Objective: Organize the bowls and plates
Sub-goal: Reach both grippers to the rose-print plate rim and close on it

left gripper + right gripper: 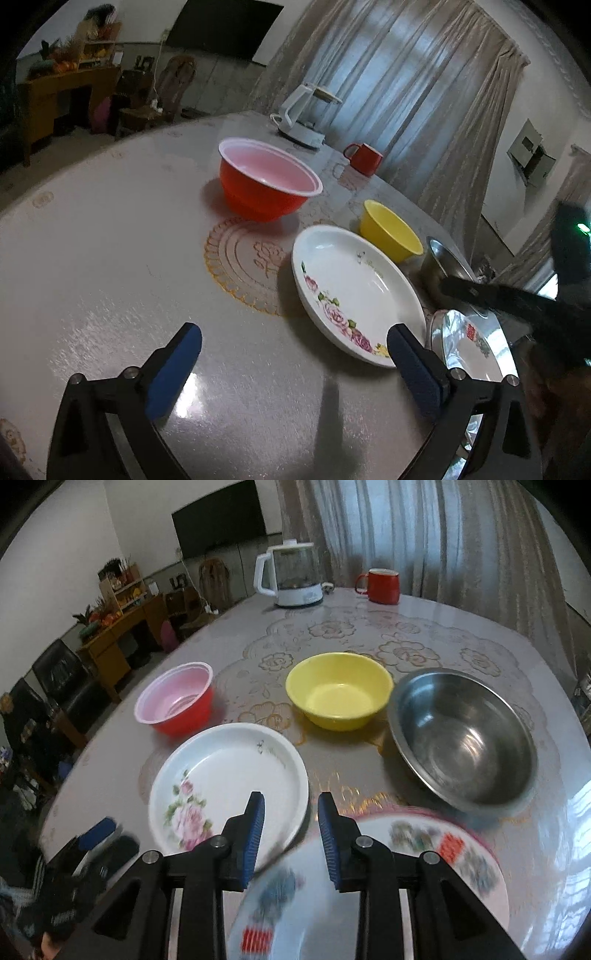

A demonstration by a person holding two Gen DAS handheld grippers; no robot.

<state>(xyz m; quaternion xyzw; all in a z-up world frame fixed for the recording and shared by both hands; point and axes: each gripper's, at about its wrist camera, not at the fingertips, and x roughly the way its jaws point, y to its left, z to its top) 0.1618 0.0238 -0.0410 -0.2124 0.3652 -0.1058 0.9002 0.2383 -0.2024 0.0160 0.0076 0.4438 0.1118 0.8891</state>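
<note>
The left gripper (293,345) hangs wide open over bare table (110,258) with the rose plate (354,295) just beside its right finger, while the right gripper (291,823), jaws narrowly apart and gripping nothing, hovers between that plate and a patterned plate (424,871).

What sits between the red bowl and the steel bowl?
The yellow bowl sits between the red bowl and steel bowl, plainest in the right wrist view.

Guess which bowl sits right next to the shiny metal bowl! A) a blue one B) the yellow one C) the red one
B: the yellow bowl stands right beside the metal bowl, while the red bowl is far over on the other side.
</note>
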